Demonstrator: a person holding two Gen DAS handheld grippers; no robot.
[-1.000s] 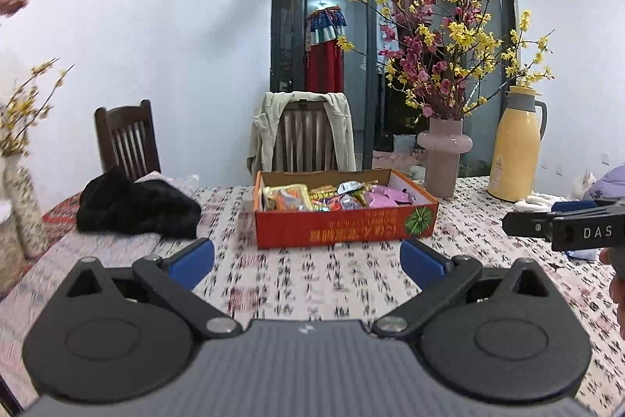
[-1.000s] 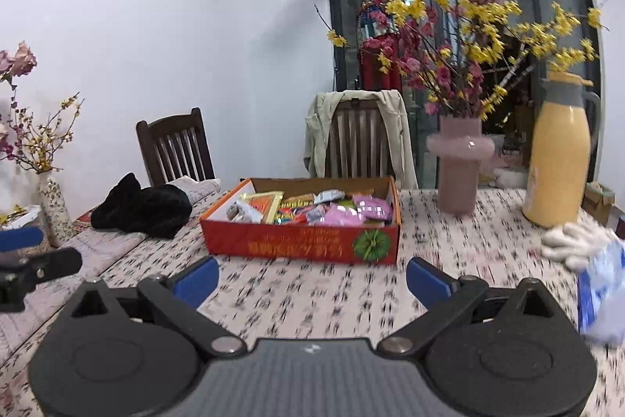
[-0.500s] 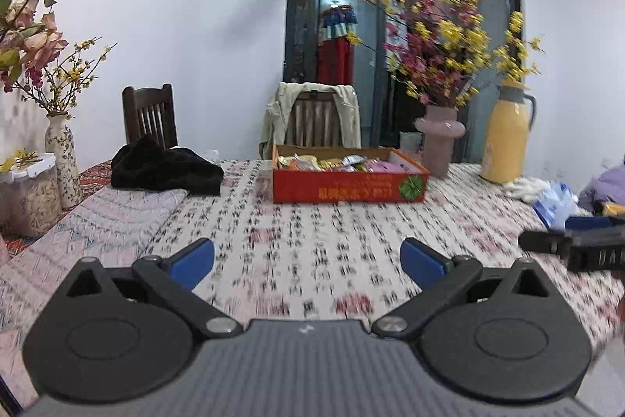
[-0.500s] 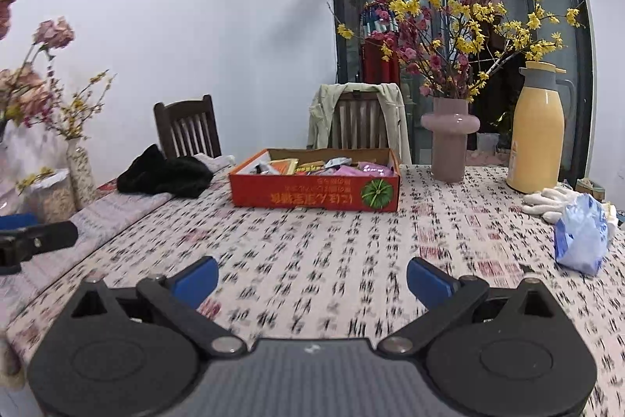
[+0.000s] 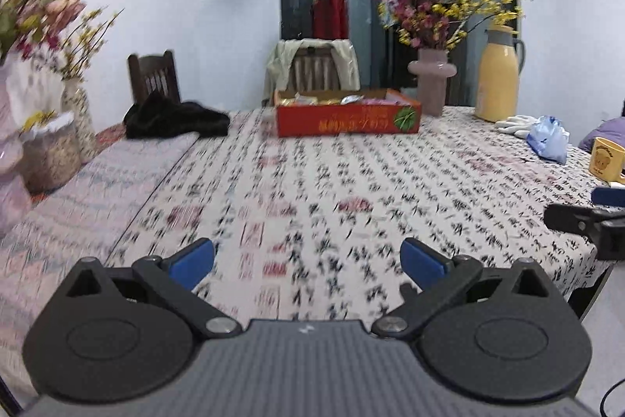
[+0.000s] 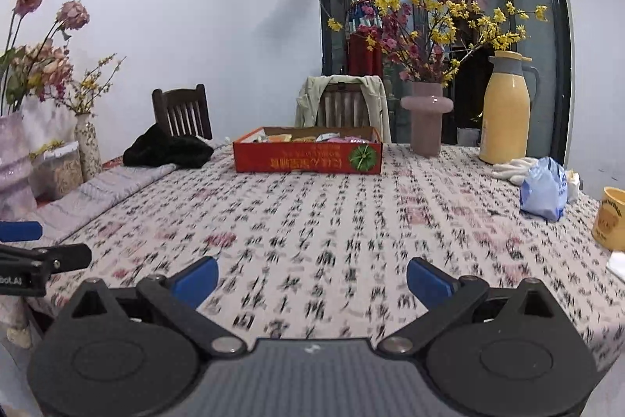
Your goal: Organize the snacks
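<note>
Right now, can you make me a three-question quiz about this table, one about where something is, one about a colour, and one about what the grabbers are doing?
1. Where is the snack box?
A. on the table's far side
B. on a chair
C. between the fingers

2. What colour is the tall jug?
A. green
B. yellow
C. black

3. How are the two grippers?
A. both open, empty
B. both shut on snacks
C. one holding a cup

Answers: 1 A, it sits far across the patterned cloth. 2 B, its body is yellow. 3 A, the left gripper and right gripper show spread blue fingers with nothing between.
</note>
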